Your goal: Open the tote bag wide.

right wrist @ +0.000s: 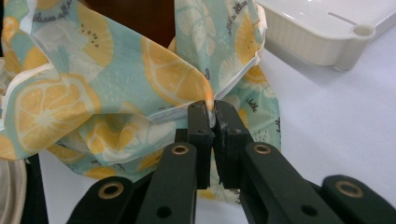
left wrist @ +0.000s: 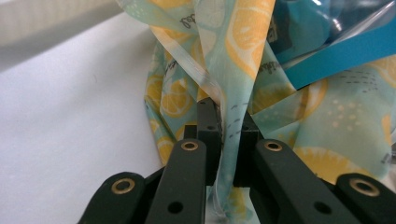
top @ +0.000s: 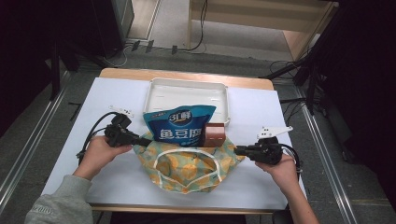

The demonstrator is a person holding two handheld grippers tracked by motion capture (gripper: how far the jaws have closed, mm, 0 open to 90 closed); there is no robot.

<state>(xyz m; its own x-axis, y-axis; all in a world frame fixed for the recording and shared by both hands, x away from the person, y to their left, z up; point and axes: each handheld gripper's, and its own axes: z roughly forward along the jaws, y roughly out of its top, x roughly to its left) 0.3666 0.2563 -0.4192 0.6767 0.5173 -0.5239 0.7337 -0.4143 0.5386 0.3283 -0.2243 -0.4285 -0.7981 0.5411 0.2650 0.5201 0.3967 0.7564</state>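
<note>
on the white table [top: 70, 140] lies a soft bag with yellow lemons on it [top: 187, 165]. it sits near the front edge, in the middle, and its mouth is pulled wide to both sides. a blue snack packet [top: 180, 126] stands in the bag's far side and leans back over the white tray [top: 187, 86] behind it. a small brown box [top: 215, 134] sits just beside the packet, on its right, also in the bag.

the left gripper [top: 142, 139] is at the bag's left edge, held in the person's left hand [top: 100, 151]. in the left gripper view its two black jaws are pressed close and pinch a fold of the lemon cloth [left wrist: 219, 56] between them (a thin white trim runs down into the pinch). part of the blue packet [left wrist: 336, 51] shows up high on the right.

the right gripper [top: 239, 150] is at the bag's right edge, held in the right hand [top: 280, 168]. in the right gripper view its jaws are pressed together on the bag's white-trimmed rim [right wrist: 177, 88], with the cloth bunched up above them. the corner of the tray [right wrist: 327, 42] sits near, off to the upper right, apart from the bag.

both grippers point toward each other across the bag, low over the table
</note>
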